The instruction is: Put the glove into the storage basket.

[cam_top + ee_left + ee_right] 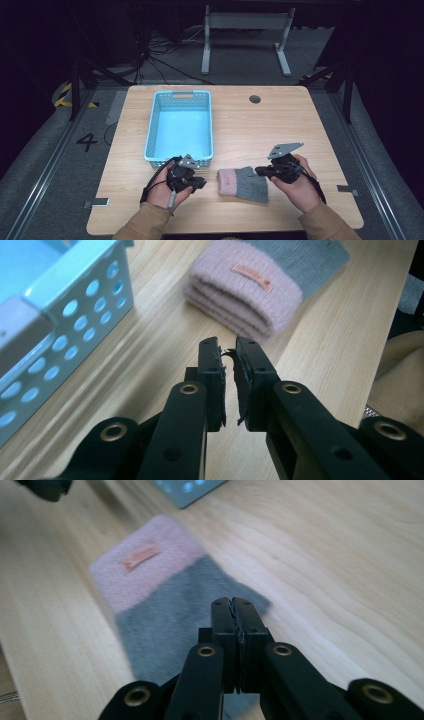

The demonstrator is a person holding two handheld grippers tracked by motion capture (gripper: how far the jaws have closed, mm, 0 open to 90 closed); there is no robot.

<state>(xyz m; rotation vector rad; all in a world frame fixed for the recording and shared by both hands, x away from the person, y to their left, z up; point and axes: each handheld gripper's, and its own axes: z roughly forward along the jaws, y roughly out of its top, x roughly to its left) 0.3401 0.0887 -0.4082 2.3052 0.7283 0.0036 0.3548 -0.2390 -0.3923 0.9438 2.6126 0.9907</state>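
A knitted glove (242, 184) with a grey hand and a pink cuff lies flat on the wooden table (260, 125), near the front edge. My left gripper (200, 184) rests just left of it and points at the pink cuff (245, 285); its jaws (227, 347) stand almost together with nothing between them. My right gripper (260, 171) hovers at the glove's grey end (165, 595). Its jaws (232, 602) are shut, pad against pad, and hold nothing. A light blue perforated basket (151, 140) stands behind my left gripper with nothing in it.
The basket's near wall (75, 305) is close to my left gripper, on its left side. A round cable hole (255, 99) sits at the table's back edge. On the floor beyond the table are a white desk frame (245, 30) and cables.
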